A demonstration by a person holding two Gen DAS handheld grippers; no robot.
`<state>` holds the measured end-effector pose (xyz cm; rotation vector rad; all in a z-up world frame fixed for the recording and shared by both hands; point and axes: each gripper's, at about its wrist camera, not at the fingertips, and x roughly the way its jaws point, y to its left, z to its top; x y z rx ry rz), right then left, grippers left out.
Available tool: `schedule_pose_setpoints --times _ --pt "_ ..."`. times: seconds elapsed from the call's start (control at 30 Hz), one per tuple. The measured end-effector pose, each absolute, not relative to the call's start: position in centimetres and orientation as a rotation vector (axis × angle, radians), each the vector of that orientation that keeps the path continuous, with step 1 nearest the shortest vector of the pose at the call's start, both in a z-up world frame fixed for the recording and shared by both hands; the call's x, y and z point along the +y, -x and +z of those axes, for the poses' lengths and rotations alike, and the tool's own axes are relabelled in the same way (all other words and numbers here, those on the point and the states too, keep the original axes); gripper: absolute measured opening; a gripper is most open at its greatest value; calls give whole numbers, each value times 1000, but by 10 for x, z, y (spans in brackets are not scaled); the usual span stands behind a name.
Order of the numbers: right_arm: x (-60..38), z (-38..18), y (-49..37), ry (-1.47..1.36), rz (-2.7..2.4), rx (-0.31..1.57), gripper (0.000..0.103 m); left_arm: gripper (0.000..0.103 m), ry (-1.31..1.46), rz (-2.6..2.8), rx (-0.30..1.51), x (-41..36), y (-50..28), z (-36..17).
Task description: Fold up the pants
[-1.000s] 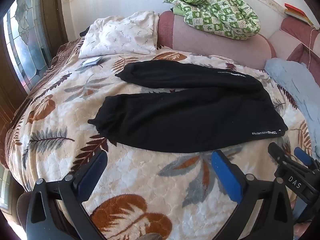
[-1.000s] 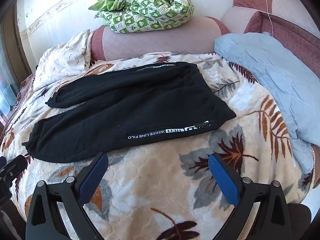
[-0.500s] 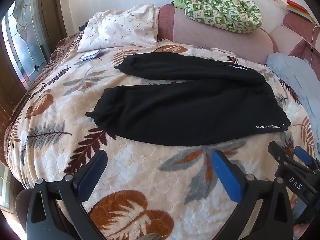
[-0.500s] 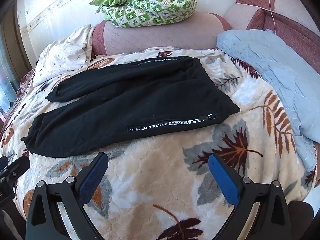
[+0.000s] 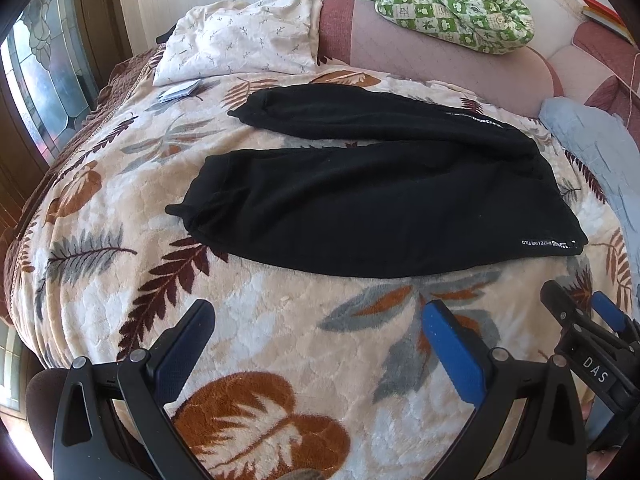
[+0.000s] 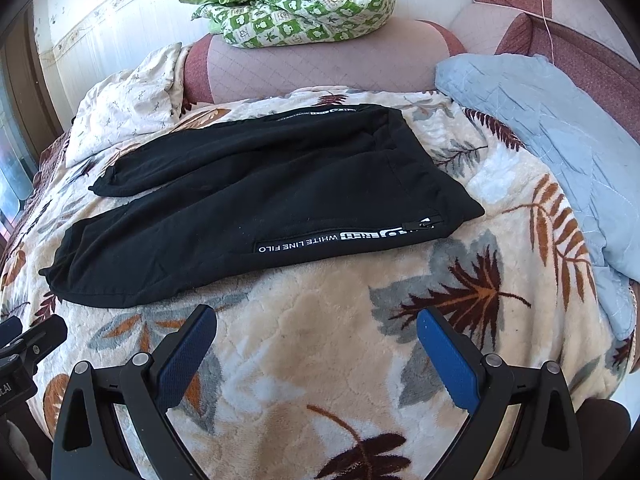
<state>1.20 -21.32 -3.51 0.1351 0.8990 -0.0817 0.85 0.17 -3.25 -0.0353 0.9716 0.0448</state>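
Pants: the black pants [image 5: 380, 208] [image 6: 256, 200] are lying flat and unfolded on the leaf-patterned blanket [image 5: 280, 340] [image 6: 320, 340], near the middle of the bed.
Long axis: it is running across both views, cuffs pointing to the left, waistband sitting at the right end.
Legs: the two legs are spreading apart toward the cuffs, with a strip of blanket showing between them; the nearer leg is lying closest to the grippers.
Lettering: a white printed strip is running along the near edge by the waistband, reading upside down in the right wrist view.
Left gripper: the left gripper [image 5: 316, 320] is hovering over bare blanket just short of the nearer leg, jaws spread wide, gripping nothing and touching no cloth.
Right gripper: the right gripper [image 6: 316, 322] is hanging over the blanket near the waistband end, jaws likewise spread wide with nothing between them.
Surroundings: a white pillow [image 5: 240, 36] is resting beyond the cuffs; a green checked quilt [image 5: 452, 0] [image 6: 296, 0] is sitting bunched on the pink headboard [image 5: 440, 64]; a light blue cover [image 6: 560, 140] is lying to the right of the waistband.
Near the pillow: a small flat packet [image 5: 180, 90] is lying on the blanket, well apart from the pants.
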Motion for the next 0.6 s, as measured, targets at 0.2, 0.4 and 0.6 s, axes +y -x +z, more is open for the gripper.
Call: schedule_pose_setpoints --times 0.2,0.4,0.6 --pt "-212 -35 -12 -135 -83 899 102 103 34 43 979 1 -10 -37" --pt "-210 -39 -11 -132 -81 903 102 103 36 45 993 2 -11 -43" --pt "-209 -41 -11 -129 -80 907 102 103 37 49 1005 4 -13 -52"
